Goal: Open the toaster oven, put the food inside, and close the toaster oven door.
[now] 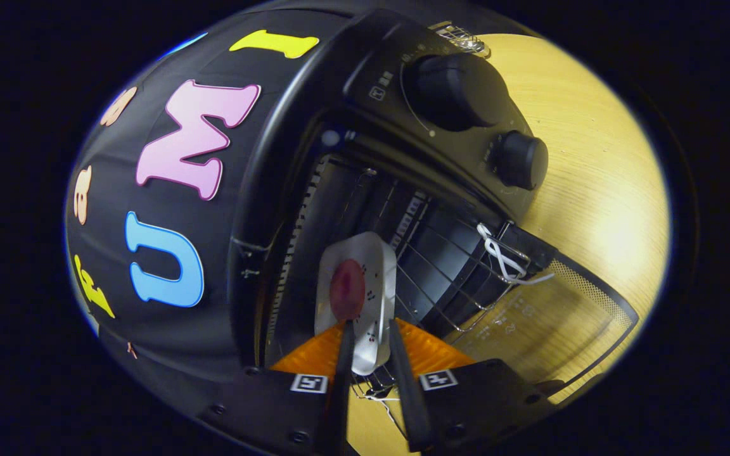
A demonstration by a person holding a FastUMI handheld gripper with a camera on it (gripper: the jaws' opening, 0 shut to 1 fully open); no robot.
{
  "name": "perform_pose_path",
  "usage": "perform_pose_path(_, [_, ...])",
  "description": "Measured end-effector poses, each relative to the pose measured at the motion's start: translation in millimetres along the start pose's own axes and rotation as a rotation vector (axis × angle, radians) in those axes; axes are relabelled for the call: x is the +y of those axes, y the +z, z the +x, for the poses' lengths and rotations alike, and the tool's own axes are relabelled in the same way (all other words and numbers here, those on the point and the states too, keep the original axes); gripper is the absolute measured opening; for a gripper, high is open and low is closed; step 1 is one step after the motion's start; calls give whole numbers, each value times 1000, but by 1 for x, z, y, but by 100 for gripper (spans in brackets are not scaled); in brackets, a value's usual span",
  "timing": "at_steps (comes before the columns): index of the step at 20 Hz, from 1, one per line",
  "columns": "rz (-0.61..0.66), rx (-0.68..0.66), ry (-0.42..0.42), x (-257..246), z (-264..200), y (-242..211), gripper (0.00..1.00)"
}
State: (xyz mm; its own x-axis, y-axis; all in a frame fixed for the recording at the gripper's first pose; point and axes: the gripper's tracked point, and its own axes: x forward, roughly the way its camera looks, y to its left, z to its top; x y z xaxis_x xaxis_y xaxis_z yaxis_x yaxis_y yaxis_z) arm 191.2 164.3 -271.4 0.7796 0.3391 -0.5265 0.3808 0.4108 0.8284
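Gripper (370, 329) clamped on white plate (365, 288) w/ red food (347, 289), over toaster oven (441, 107) wire rack (447, 278); tilted plate could slide food off.

A black cloth wall (168, 304) backs a pale wooden table (593, 164) under warm light.

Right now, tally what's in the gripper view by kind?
Toaster oven: 1, door open
Control knobs: 2
Wire rack: 1
Plate with red food: 1, held at its near rim by the tool, over the rack
White cord: 1
Wooden table: 1
Total: 7
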Motion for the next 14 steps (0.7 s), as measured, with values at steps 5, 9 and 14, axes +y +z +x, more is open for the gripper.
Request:
perform_pose_path(5, [-195, 29, 19, -1, -51, -27, 97])
perform_pose_path(9, [-387, 33, 7, -13, -96, -55, 98])
perform_pose_path(14, [-576, 31, -18, -21, -130, -64, 98])
